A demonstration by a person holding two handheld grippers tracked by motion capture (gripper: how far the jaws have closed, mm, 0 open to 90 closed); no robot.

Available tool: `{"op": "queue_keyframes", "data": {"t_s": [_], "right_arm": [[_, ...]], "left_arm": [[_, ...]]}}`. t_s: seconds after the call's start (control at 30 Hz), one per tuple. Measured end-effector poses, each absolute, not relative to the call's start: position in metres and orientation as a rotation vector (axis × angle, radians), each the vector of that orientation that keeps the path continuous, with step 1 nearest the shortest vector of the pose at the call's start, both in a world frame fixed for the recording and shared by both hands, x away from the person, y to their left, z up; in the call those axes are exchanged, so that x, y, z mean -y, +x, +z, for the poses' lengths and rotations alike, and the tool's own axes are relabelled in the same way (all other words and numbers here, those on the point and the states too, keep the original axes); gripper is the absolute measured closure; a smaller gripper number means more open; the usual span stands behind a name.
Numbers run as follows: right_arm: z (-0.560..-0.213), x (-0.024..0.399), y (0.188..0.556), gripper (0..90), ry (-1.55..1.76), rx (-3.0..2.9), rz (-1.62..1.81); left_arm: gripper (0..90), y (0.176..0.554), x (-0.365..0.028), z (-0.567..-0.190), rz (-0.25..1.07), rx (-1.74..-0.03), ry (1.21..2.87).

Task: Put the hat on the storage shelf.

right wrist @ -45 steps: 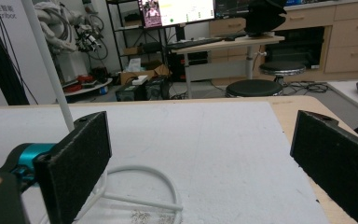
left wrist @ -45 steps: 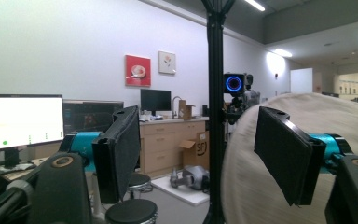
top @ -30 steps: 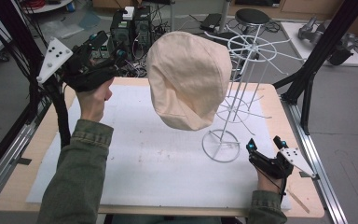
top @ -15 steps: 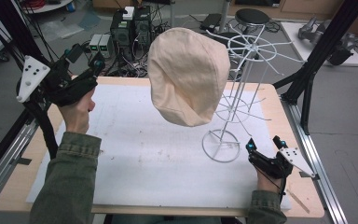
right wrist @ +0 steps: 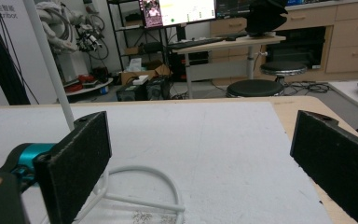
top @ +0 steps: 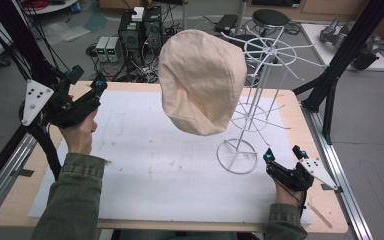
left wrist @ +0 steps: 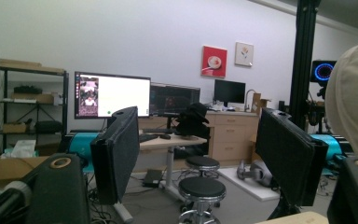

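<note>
A cream fabric hat (top: 202,80) hangs on a white wire hat stand (top: 260,95), draped over one of the stand's upper arms on the side facing the left hand, its lower edge well above the tabletop (top: 145,165). The stand rises from a round wire base ring (top: 237,155) that sits on the white sheet covering the tabletop, and a wheel-shaped wire top (top: 270,50) spreads beside the hat's crown.

The right tongs (top: 282,157) sit low, just beside the base ring on its near right side, held by the right hand (top: 287,187). In the right gripper view their black pads (right wrist: 77,154) stand wide apart with nothing between them, the base ring (right wrist: 144,186) and the stand's upright rod (right wrist: 51,65) showing near the left pad.

The left tongs (top: 87,82) are held up well to the left of the stand, past the hat, over the tabletop's far left corner, in the left hand (top: 77,132) with an olive sleeve (top: 70,200). In the left gripper view their pads (left wrist: 119,149) are spread apart and empty, pointing toward an office area with monitors (left wrist: 112,95) and black stools (left wrist: 201,189); the hat's edge (left wrist: 354,102) shows at the right.
</note>
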State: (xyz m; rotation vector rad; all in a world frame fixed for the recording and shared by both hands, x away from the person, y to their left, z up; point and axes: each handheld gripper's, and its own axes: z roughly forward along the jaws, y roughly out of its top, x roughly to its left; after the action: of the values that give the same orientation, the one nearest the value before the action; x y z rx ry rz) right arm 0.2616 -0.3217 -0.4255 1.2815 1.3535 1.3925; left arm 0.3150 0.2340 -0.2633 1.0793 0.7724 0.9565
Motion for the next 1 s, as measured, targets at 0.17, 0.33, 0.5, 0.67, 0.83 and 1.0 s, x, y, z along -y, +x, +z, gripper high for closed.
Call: {"op": "queue_keyframes", "data": {"t_s": [0.17, 0.33, 0.5, 0.67, 0.83, 1.0], "right_arm": [[-0.426, 0.322, 0.262, 4.3, 1.280, -1.353, 1.393], [-0.426, 0.321, 0.261, 4.3, 1.282, -1.352, 1.392], [-0.426, 0.321, 0.262, 4.3, 1.284, -1.352, 1.391], [-0.426, 0.320, 0.261, 4.3, 1.289, -1.356, 1.389], [-0.426, 0.320, 0.261, 4.3, 1.286, -1.359, 1.384], [-0.425, 0.320, 0.261, 4.2, 1.285, -1.352, 1.377]], "left_arm": [[30.4, 0.311, -0.236, -0.278, 0.959, -0.796, 1.086], [30.3, 0.309, -0.238, -0.288, 0.963, -0.815, 1.093], [29.4, 0.307, -0.243, -0.302, 0.967, -0.847, 1.104], [28.9, 0.303, -0.249, -0.319, 0.977, -0.884, 1.125], [28.3, 0.302, -0.251, -0.329, 0.999, -0.923, 1.127], [27.6, 0.300, -0.252, -0.340, 1.029, -0.960, 1.132]]}}
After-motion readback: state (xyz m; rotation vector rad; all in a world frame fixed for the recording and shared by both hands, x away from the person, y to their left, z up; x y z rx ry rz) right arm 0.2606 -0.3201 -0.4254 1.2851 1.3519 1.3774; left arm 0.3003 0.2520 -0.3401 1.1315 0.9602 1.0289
